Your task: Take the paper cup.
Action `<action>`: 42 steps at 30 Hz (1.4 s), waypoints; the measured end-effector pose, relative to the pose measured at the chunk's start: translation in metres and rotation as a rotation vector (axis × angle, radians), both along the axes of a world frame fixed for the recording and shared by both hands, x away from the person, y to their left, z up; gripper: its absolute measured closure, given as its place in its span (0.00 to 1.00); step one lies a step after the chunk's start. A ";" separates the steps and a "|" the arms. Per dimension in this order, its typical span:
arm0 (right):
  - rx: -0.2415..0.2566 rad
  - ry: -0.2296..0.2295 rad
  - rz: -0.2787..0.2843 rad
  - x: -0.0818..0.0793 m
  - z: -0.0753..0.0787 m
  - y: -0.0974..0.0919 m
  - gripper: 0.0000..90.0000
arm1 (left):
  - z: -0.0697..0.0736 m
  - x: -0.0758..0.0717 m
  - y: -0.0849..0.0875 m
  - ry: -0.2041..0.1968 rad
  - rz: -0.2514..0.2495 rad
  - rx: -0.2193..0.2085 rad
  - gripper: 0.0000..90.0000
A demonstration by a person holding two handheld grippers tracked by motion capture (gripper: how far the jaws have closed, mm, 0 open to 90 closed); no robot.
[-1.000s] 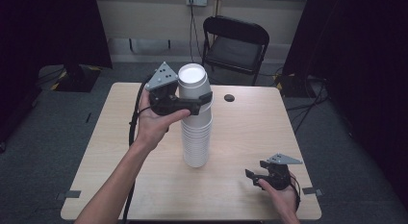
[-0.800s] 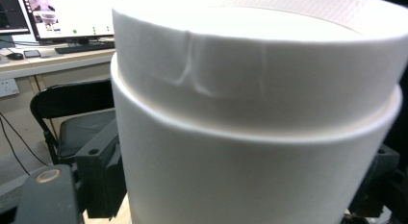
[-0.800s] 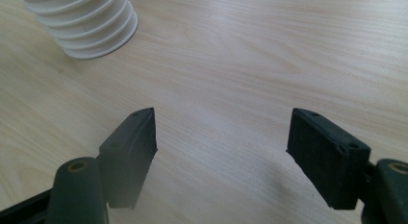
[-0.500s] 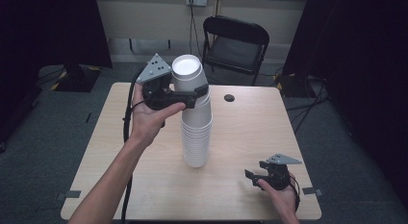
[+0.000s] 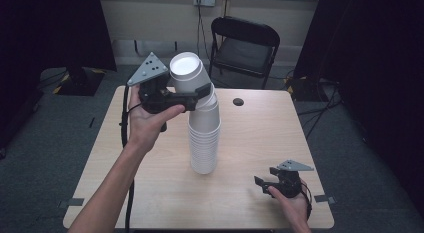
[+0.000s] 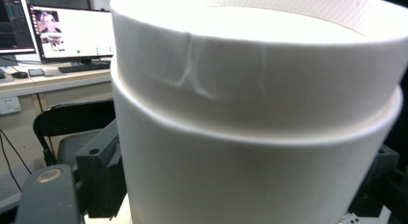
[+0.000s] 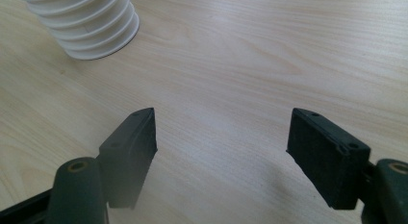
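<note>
Step in hand: pulling top cup (image 5: 189, 75) off cup stack (image 5: 204, 138), frame centre. Left claw (image 5: 199, 94) clenched on tilted cup. Right claw (image 5: 264, 183) released, idle, bench (image 5: 260, 128) lower right. Next: lift clear without toppling stack.

The left hand (image 5: 150, 120) was in the upper left of the high view, held up with its arm reaching in from the bottom edge. Its left gripper (image 5: 202, 93) pointed to the right, and its jaws were closed on a cup (image 5: 189, 78). The right hand (image 5: 292, 200) lay low at the bottom right. The right gripper (image 5: 261, 183) pointed left, jaws wide apart with nothing between them.
</note>
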State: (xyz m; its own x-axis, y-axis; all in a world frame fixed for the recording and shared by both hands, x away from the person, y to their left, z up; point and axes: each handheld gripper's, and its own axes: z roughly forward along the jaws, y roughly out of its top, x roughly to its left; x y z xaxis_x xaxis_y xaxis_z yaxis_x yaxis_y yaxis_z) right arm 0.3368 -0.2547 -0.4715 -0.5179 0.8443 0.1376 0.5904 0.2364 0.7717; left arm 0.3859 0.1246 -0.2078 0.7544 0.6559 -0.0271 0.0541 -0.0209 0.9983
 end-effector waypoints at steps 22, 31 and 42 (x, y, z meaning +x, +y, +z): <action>0.009 -0.013 0.009 -0.002 0.002 0.000 0.28 | -0.014 -0.015 0.038 0.009 0.049 -0.044 0.17; 0.005 -0.014 0.017 -0.001 0.001 0.001 0.28 | -0.037 -0.023 0.053 0.049 0.089 -0.005 0.17; 0.022 -0.029 0.027 -0.002 0.004 0.005 0.28 | -0.079 -0.028 0.062 0.080 0.107 0.003 0.17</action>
State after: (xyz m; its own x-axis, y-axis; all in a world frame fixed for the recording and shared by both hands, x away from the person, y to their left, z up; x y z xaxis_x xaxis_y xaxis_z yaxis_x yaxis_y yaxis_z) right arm 0.3347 -0.2493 -0.4670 -0.5449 0.8267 0.1405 0.5611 0.2349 0.7937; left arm 0.3576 0.1866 -0.2871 0.6756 0.7326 -0.0823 0.1357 -0.0140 0.9906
